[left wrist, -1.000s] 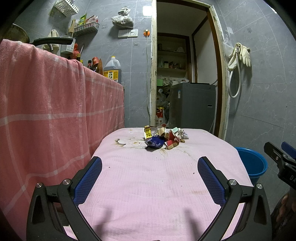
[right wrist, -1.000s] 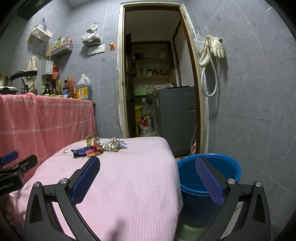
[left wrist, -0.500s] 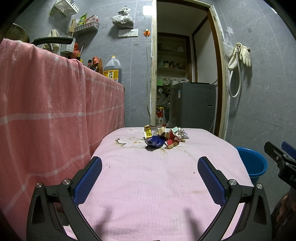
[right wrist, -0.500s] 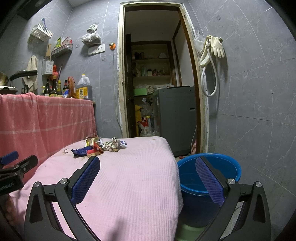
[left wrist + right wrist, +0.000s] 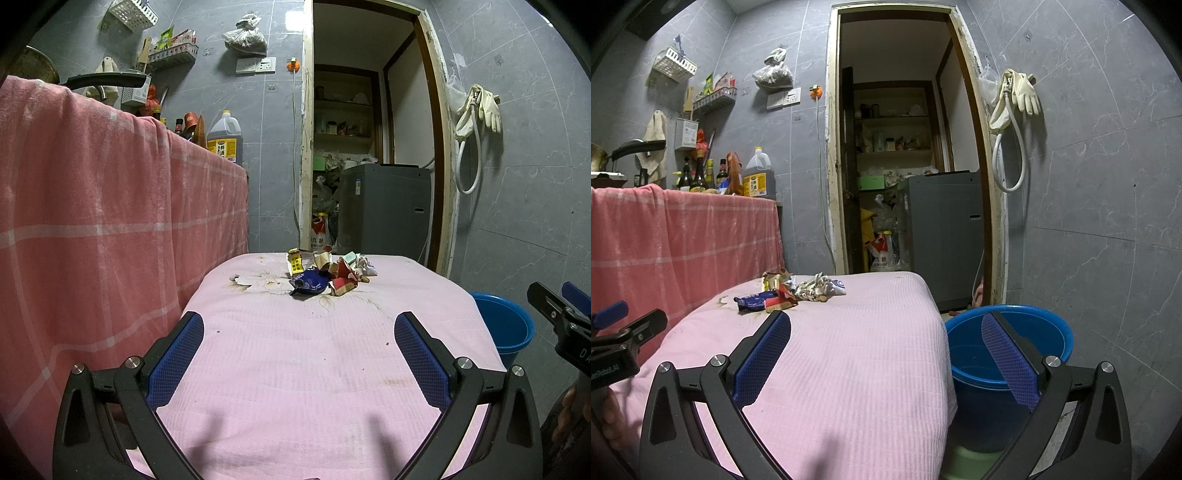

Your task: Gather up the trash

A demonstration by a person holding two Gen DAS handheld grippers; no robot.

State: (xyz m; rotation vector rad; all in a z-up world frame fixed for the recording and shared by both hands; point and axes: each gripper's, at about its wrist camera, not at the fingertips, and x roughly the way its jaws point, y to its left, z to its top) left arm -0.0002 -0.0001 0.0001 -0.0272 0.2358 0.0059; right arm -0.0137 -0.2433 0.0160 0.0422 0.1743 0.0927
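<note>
1. Left wrist view: your left gripper (image 5: pixel 299 347) hangs low over the near end of the pink-covered table (image 5: pixel 295 376), fingers spread wide with nothing between them. That suits an approach, not a grasp.
2. The trash pile (image 5: pixel 327 271) sits heaped at the far end of the table, well apart from the gripper. The crumpled pieces overlap, so I cannot count them.
3. Right wrist view: your right gripper (image 5: pixel 886 354) is likewise spread and empty, and straddles the table's right edge.
4. The blue bucket (image 5: pixel 1052 332) stands on the floor just beside that edge, probably placed there to receive the trash.
</note>
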